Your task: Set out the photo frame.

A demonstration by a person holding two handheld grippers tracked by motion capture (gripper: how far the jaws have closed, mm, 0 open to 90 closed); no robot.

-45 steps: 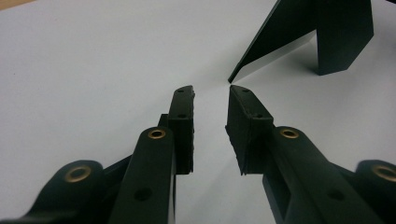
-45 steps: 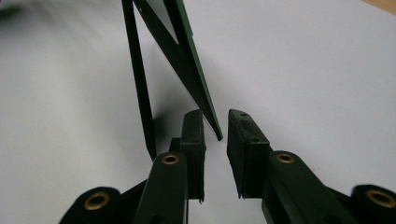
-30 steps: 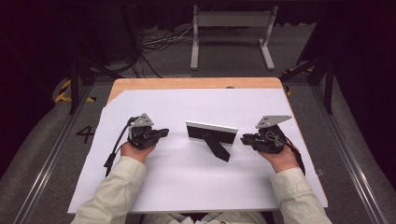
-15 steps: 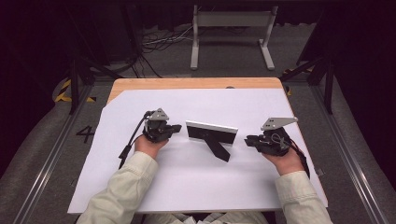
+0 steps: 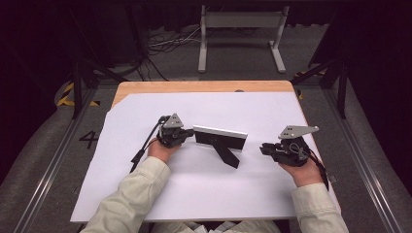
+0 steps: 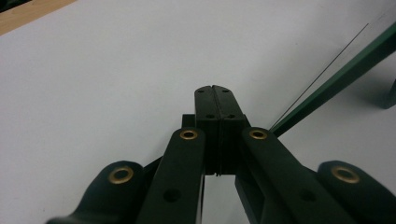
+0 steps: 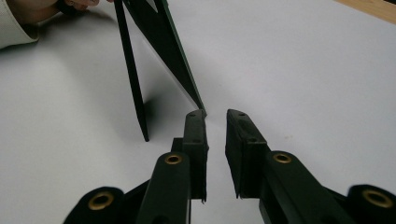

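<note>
Photo frame (image 5: 219,137), upright, apparently dark-backed

— Any writing you can read?
— One mark: a dark "4" (image 5: 89,139) on the grey floor (image 5: 43,160), beyond the left gripper's (image 5: 187,137) rear, off the table edge.

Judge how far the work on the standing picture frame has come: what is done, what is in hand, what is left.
Done: little; the picture frame stands upright on its back strut on the white sheet. In hand: the left gripper, jaws shut, is at the frame's left end. Left: the right gripper, jaws slightly apart, holds nothing, short of the frame.
</note>
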